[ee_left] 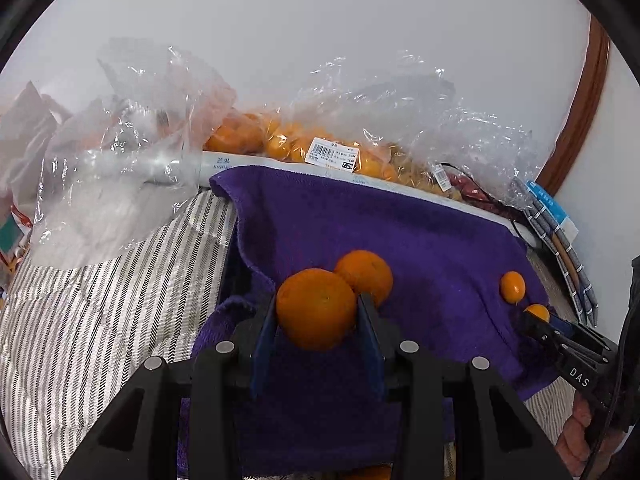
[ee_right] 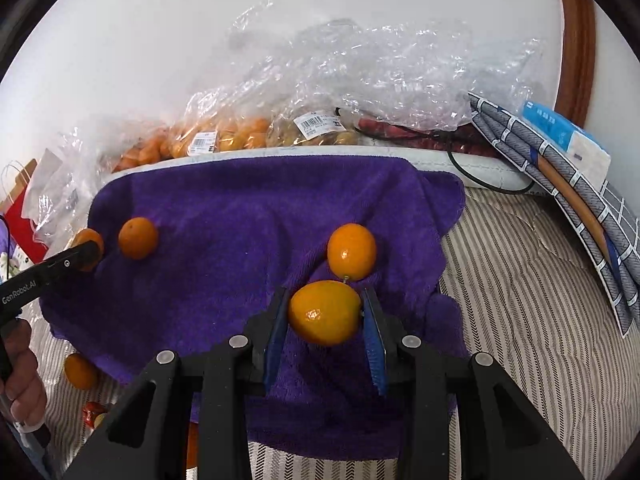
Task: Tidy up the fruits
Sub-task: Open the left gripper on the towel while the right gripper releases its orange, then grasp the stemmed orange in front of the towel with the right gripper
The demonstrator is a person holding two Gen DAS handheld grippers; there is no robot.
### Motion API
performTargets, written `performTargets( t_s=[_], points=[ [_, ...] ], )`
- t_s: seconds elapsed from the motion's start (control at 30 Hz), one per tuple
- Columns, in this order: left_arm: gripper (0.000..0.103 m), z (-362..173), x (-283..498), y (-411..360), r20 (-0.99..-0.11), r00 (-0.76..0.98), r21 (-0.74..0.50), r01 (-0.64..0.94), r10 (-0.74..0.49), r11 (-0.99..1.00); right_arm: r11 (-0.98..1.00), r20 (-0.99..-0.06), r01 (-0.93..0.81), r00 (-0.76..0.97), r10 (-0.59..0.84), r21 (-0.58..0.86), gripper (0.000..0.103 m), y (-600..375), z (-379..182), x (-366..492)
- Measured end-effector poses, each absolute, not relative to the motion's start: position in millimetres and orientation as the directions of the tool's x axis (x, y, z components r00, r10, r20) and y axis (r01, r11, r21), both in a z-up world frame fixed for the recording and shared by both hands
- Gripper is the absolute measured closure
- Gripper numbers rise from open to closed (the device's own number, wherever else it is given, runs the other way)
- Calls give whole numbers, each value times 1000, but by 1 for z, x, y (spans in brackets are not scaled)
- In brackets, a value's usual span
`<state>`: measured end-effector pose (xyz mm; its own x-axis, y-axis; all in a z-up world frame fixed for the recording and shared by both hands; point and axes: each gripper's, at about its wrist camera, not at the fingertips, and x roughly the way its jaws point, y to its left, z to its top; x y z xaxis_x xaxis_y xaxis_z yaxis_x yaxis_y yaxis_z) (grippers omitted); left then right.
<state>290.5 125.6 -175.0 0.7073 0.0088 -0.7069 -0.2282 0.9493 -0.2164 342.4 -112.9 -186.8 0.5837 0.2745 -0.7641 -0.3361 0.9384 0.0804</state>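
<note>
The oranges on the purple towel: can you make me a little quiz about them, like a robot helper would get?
1. True or false: the left gripper is shut on an orange.
2. What does the right gripper hold? A) a banana B) a yellow-orange fruit C) nothing
3. Fill in: another orange lies on the purple ____, just behind the held one.

Key: 1 true. 2 B. 3 towel.
</note>
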Motion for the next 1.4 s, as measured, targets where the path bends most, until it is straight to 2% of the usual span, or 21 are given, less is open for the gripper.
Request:
performTargets(
  t_s=[0.2, 0.37, 0.57, 0.73, 0.87, 1.1, 1.4],
  points=[
    [65, -178, 293, 123, -719, 695, -210, -221, 3, 952, 941, -768, -330, 584, 264, 72, 65, -113, -189, 344],
    [65, -179, 293, 122, -723, 691, -205, -218, 2, 954, 947, -755, -314, 606, 251, 62, 49, -117, -186, 342],
    [65, -180, 295, 121, -728, 685, -214, -210, -13, 954, 953, -718, -298, 651, 247, 57, 42, -120, -175, 335],
    [64, -180, 295, 119, -729, 685, -211, -204, -15, 956, 958, -685, -286, 692, 227, 28, 42, -119, -169, 328],
    [51, -175, 292, 119, -705, 709, -220, -188, -22, 957, 956, -673, -290, 699, 241, 41, 42, -120, -160, 323],
    [51, -169, 289, 126, -686, 725, -276, -186, -57, 943, 938, -677, -334, 670, 305, 92, 42, -115, -140, 281],
    [50, -159, 275, 131, -646, 762, -291, -188, -47, 938, 899, -752, -429, 561, 344, 91, 42, -91, -174, 233]
  ],
)
